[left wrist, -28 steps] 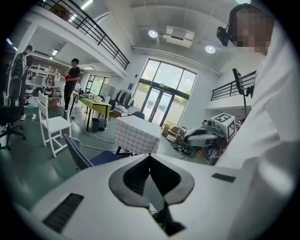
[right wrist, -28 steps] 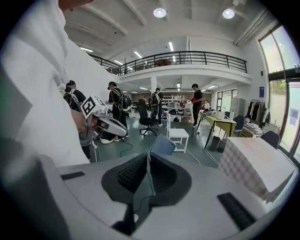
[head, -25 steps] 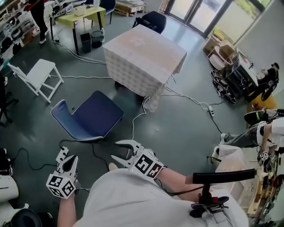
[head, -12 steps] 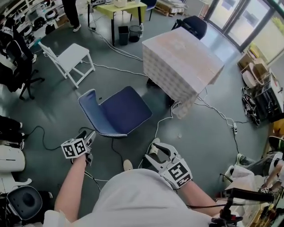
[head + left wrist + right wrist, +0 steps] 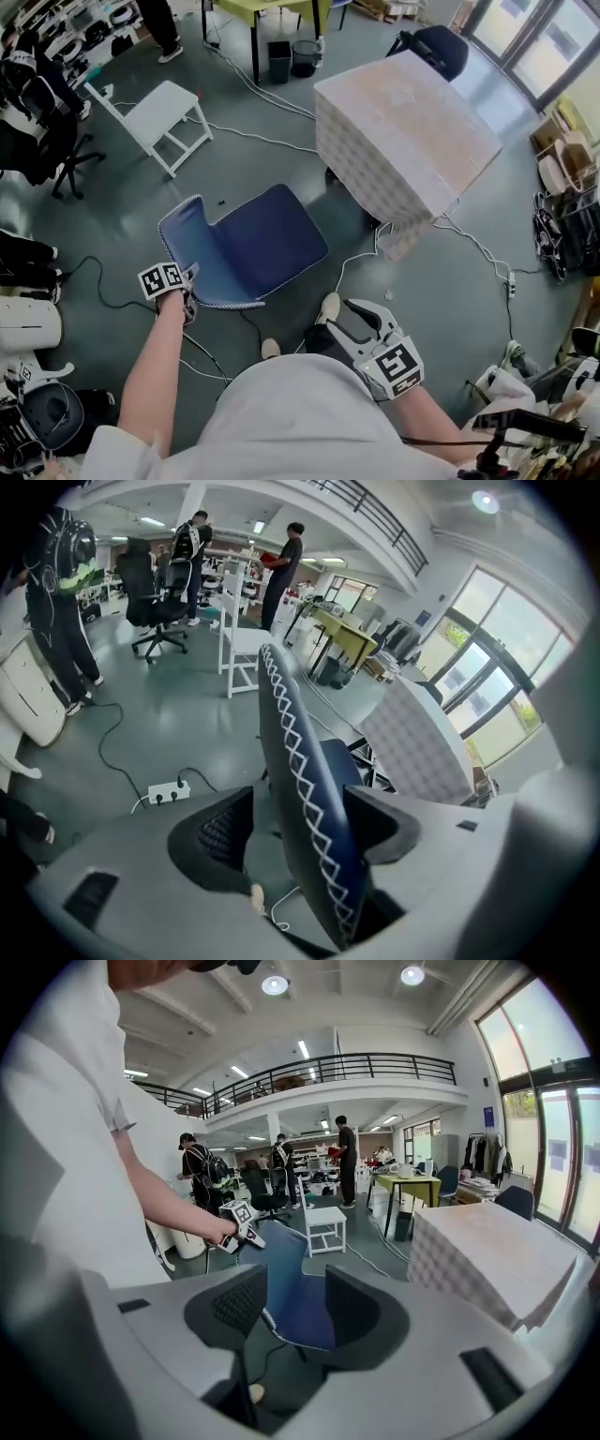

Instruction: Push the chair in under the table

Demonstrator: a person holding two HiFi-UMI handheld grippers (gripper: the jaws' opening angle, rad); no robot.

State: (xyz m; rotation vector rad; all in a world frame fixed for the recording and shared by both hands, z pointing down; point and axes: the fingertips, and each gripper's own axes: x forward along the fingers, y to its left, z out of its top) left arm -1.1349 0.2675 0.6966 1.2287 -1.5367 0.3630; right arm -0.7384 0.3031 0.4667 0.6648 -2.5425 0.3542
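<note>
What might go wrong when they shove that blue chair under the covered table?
The left gripper has its jaws opening around the chair backrest, not clamping it, so it may slip. The white cable on the floor before the table could snag the chair. The hanging tablecloth might bunch up.

The bare left arm (image 5: 156, 373) stretches forward to the blue chair (image 5: 258, 246). The left gripper (image 5: 187, 281) tilts steeply down at the chair's backrest edge, its jaws opening with that edge standing between them. The right gripper (image 5: 345, 321) hovers just beside the chair's seat, apart from it, jaws spread wide around nothing.
</note>
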